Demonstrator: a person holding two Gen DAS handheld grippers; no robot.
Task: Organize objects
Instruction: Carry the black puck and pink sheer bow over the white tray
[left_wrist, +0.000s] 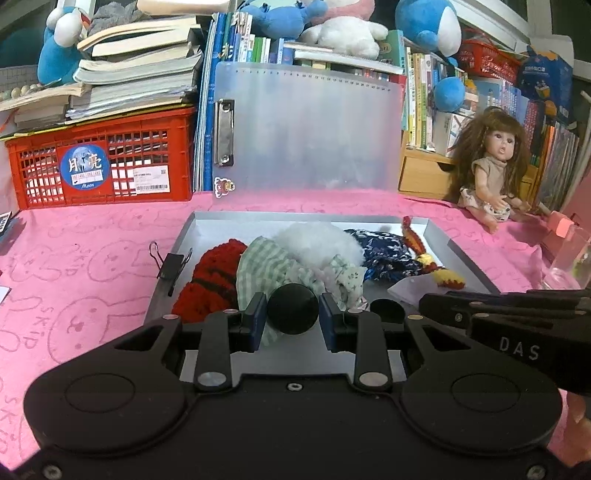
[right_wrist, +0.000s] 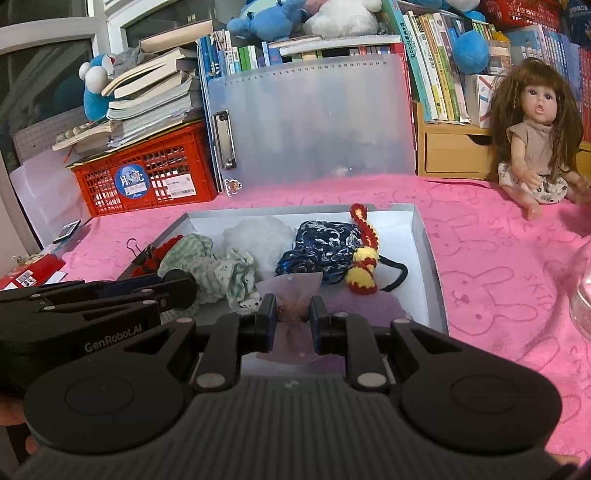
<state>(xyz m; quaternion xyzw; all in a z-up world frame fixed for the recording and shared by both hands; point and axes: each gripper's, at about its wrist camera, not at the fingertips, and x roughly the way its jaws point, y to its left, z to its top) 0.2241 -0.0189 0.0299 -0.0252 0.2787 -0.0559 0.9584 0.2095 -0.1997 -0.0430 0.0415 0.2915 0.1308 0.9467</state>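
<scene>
1. Two grippers work over a shallow grey tray (left_wrist: 458, 254) on the pink bench (left_wrist: 92, 258).
2. Left gripper (left_wrist: 292, 314) has its fingers clamped on a black round object (left_wrist: 292, 309).
3. Right gripper (right_wrist: 292, 319) pinches a sheer pink pouch (right_wrist: 291, 291) above the tray's near end.
4. Best practice, arguably: lower each item into bare tray floor before letting go.

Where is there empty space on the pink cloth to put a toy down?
Bare pink cloth lies between the grey tray and the doll, and left of the tray before the red crate. The tray itself is crowded.
</scene>
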